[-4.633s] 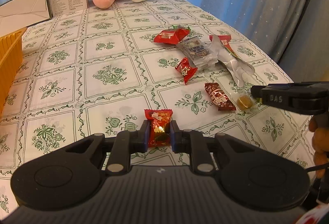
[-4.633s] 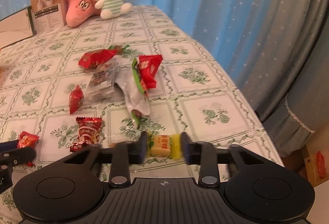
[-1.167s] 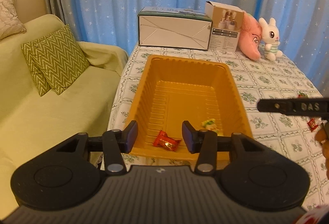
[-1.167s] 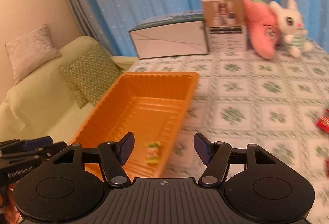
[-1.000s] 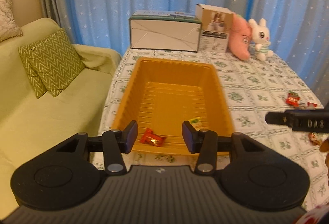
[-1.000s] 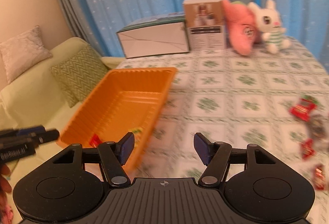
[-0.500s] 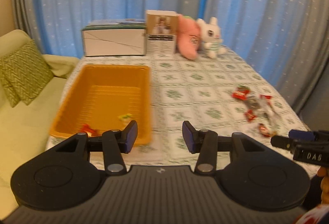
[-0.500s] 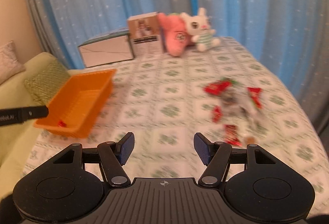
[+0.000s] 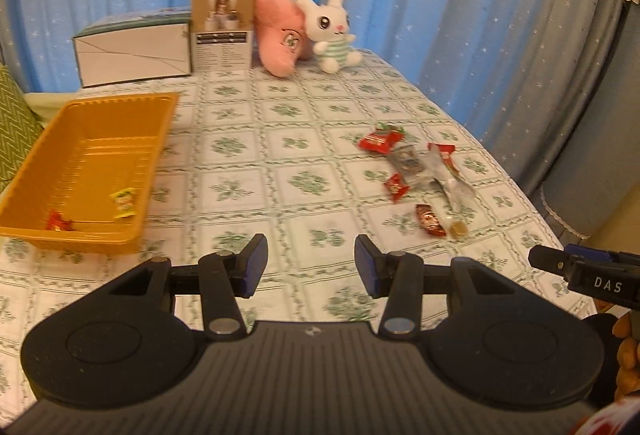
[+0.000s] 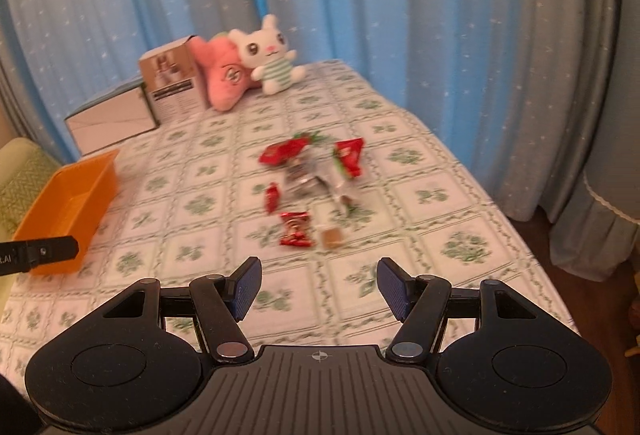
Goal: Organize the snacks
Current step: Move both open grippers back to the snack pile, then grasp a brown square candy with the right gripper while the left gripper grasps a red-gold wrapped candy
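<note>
— Flowery tablecloth (image 9: pixel 256 191) is holding the snack pile (image 9: pixel 416 175), well apart from the orange tray (image 9: pixel 160 139).

— Both grippers, left gripper (image 9: pixel 307 263) and right gripper (image 10: pixel 318 289), are hanging open and empty. Try reaching slowly, one candy each.

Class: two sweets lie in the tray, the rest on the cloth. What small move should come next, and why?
Probably lower the right tongs onto the nearest red sweet. Both tongs are open and empty, and that sweet lies loose just ahead, outside the tray.

The left gripper (image 9: pixel 308 266) hangs empty, jaws apart, above the worktop (image 9: pixel 256 155). Orange tray (image 9: pixel 160 139) left holds two candies; snack pile (image 9: pixel 416 175) right.
</note>
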The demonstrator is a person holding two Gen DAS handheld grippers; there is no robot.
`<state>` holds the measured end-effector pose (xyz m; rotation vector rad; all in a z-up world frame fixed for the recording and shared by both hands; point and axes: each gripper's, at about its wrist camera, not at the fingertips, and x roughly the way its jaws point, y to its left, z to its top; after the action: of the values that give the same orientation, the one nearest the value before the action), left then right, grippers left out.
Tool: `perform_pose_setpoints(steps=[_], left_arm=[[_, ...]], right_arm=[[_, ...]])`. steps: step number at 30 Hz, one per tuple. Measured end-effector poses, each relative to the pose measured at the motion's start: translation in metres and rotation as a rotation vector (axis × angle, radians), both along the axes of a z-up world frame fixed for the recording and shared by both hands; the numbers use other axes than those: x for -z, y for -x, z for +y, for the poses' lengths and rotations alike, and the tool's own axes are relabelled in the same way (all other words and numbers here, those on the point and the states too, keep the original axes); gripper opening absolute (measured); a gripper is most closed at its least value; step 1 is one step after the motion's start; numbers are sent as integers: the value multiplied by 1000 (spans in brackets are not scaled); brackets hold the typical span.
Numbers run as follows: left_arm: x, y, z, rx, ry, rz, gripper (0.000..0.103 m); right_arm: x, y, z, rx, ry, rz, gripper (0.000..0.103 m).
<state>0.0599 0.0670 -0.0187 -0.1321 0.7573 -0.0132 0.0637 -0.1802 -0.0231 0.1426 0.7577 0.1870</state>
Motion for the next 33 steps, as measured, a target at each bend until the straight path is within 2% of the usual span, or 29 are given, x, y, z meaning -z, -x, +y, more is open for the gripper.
perform_pose_setpoints(steps=[12, 26, 29, 33], left_arm=[[23, -36, -37, 68, -41, 40, 44], [56, -88, -51, 106, -25, 65, 44], [62, -95, -52, 108, -18, 70, 44], [69, -101, -52, 109, -11, 81, 44]], right_arm=[[26, -31, -14, 3, 11, 18, 64], [71, -85, -3, -48, 49, 46, 63], [78, -94, 3, -69, 70, 44, 57], [89, -106, 12, -89, 105, 48, 52]])
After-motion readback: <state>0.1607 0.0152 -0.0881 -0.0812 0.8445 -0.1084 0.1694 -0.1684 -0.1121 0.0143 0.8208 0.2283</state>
